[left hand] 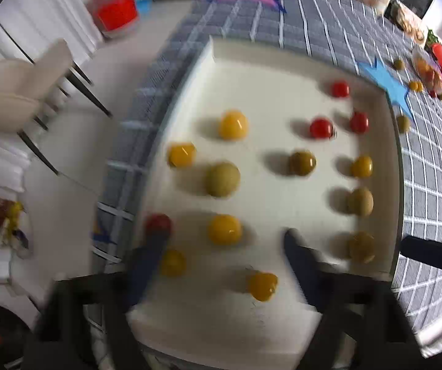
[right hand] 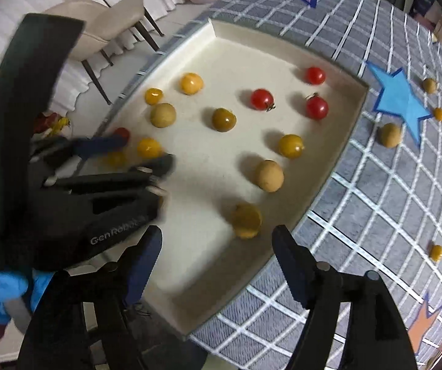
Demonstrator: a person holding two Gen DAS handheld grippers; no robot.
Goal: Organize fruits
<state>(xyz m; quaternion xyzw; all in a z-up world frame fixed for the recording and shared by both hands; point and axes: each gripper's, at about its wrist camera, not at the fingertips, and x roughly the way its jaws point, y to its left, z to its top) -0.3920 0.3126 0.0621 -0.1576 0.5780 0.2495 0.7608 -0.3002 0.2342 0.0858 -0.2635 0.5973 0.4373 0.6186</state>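
While both grippers are hanging above the cream tray (right hand: pixel 338 129), you are carrying nothing: the left gripper (left hand: pixel 224 234) is standing with its jaws spread wide over the near left part of the tray, and the right gripper (right hand: pixel 218 240) is likewise gaping over the tray's near right edge, with no fruit pinched in either.

The fruit you are sorting is lying mostly inside the tray. The red cherry tomatoes (right hand: pixel 262 98) are sitting toward the far right corner, the yellow tomatoes (right hand: pixel 191 83) are lying along the left side and near the middle, and the duller tan-green round fruits (right hand: pixel 269 175) are running down the right side. A yellow one (left hand: pixel 224 229) is resting between the left gripper's fingers without being touched by them, as far as the blur allows; another tan-yellow fruit (right hand: pixel 246 220) is lying just ahead of the right gripper. More strays are waiting on the grey checked cloth (right hand: pixel 390 215), near the blue star (right hand: pixel 401 98).

You are dealing with small, light, smooth-skinned spheres. They are likely rolling at the slightest nudge and bursting under a hard squeeze, so you are wanting the pads on opposite sides at the widest girth, closing gently. Coming straight down is looking safer than sweeping in sideways, since neighbours are lying close.
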